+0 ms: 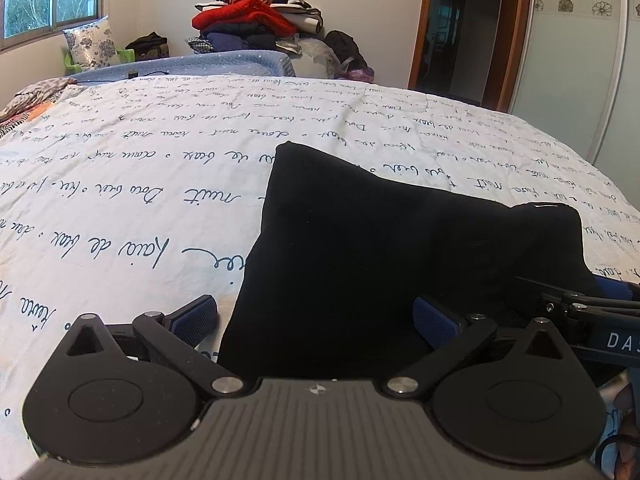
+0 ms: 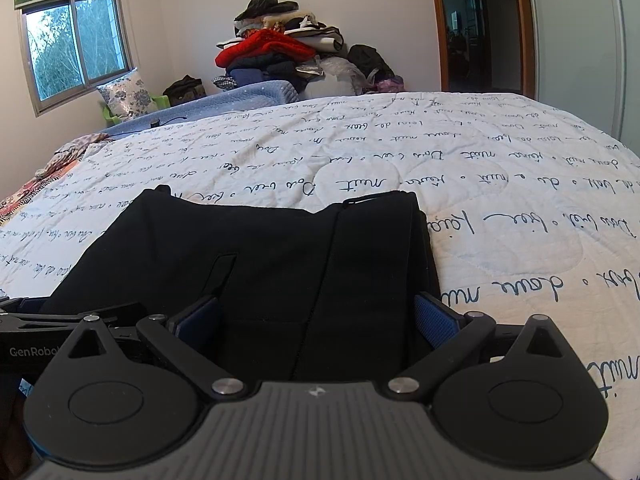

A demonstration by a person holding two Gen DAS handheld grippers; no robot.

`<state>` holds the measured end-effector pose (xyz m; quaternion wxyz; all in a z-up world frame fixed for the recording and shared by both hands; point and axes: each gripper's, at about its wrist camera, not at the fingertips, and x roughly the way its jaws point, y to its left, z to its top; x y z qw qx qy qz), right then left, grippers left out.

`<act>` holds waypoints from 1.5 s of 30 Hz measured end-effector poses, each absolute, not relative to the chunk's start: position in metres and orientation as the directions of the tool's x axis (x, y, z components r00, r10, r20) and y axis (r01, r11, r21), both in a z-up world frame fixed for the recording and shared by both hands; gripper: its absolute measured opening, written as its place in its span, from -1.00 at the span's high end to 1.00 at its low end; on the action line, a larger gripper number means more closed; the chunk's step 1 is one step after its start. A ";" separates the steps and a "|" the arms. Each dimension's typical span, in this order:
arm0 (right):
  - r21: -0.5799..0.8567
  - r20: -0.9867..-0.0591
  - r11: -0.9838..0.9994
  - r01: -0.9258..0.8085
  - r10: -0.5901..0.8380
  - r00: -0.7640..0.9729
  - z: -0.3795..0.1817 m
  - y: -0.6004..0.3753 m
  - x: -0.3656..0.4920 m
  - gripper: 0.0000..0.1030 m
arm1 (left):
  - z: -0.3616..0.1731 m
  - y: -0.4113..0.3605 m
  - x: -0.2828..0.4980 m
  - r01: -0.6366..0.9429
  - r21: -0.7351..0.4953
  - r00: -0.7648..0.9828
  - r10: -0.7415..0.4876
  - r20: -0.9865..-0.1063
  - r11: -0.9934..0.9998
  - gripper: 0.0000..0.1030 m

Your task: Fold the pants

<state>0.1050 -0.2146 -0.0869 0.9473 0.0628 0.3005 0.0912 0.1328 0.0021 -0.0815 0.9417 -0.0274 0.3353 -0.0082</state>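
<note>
Jaws of both the left gripper (image 1: 316,320) and right gripper (image 2: 316,316) stand apart, straddling the near edge of the black pants (image 2: 280,256), which lie folded compactly on the bed (image 2: 500,184), likely ready for another fold.

A clothes heap (image 2: 284,54) beyond the script-printed quilt (image 2: 480,168); floral pillow (image 1: 91,42) under the window (image 2: 76,46)

Pants (image 1: 360,248) on bed (image 1: 140,168); clothes pile (image 1: 256,12) behind, pillow (image 1: 90,42) far left.
</note>
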 end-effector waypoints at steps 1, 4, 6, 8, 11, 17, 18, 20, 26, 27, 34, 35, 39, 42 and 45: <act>0.174 -0.558 0.975 -0.136 0.211 0.803 -0.087 -0.215 0.105 -1.00 | -0.082 0.002 0.133 -0.004 -0.059 0.775 -0.034 -0.631 0.998 -1.00; 0.175 -0.558 0.975 -0.136 0.212 0.803 -0.087 -0.214 0.105 -1.00 | -0.082 0.003 0.132 -0.005 -0.061 0.777 -0.034 -0.629 0.998 -1.00; 0.175 -0.558 0.975 -0.136 0.212 0.803 -0.087 -0.214 0.105 -1.00 | -0.082 0.003 0.132 -0.004 -0.060 0.776 -0.034 -0.629 0.998 -1.00; 0.175 -0.558 0.975 -0.136 0.212 0.803 -0.087 -0.214 0.105 -1.00 | -0.082 0.004 0.131 -0.004 -0.060 0.777 -0.035 -0.629 0.998 -1.00; 0.176 -0.558 0.975 -0.137 0.213 0.802 -0.087 -0.214 0.105 -1.00 | -0.081 0.004 0.130 -0.004 -0.061 0.778 -0.035 -0.628 0.998 -1.00; 0.397 -0.488 0.908 -0.138 0.336 0.806 -0.063 -0.254 0.078 -1.00 | -0.052 0.005 0.092 0.018 0.003 0.833 -0.014 -0.553 1.000 -0.98; 0.450 -0.465 0.879 -0.157 0.380 0.800 -0.058 -0.263 0.070 -1.00 | -0.049 0.005 0.084 0.030 0.002 0.838 -0.024 -0.546 1.000 -0.98; 0.532 -0.427 0.826 -0.186 0.451 0.784 -0.054 -0.274 0.054 -1.00 | -0.045 0.005 0.073 0.066 -0.033 0.834 -0.073 -0.547 0.997 -0.98; 0.567 -0.420 0.768 -0.299 0.582 0.697 -0.048 -0.252 0.043 -1.00 | -0.056 -0.014 0.069 0.137 0.001 0.815 -0.112 -0.569 0.991 -0.99; 0.591 -0.418 0.747 -0.305 0.607 0.676 -0.050 -0.248 0.047 -1.00 | -0.060 -0.016 0.070 0.147 0.020 0.812 -0.109 -0.573 0.989 -1.00; 0.796 -0.358 0.576 -0.186 0.696 0.622 -0.091 -0.272 0.076 -0.97 | -0.074 -0.019 0.076 0.168 0.051 0.801 -0.106 -0.589 0.985 -0.98; 0.798 -0.363 0.575 -0.179 0.696 0.619 -0.090 -0.272 0.078 -0.97 | -0.075 -0.018 0.075 0.169 0.052 0.802 -0.107 -0.587 0.984 -0.98; 0.799 -0.369 0.579 -0.162 0.685 0.628 -0.091 -0.272 0.076 -0.85 | -0.066 -0.013 0.075 0.173 0.039 0.788 -0.114 -0.605 0.984 -1.00; 0.826 -0.362 0.551 -0.122 0.682 0.636 -0.085 -0.277 0.073 -0.87 | -0.053 -0.004 0.070 0.148 -0.018 0.792 -0.129 -0.597 0.989 -0.99; 0.775 -0.372 0.603 -0.190 0.679 0.633 -0.060 -0.272 0.066 -0.90 | -0.046 -0.005 0.065 0.164 -0.012 0.810 -0.142 -0.568 0.986 -0.99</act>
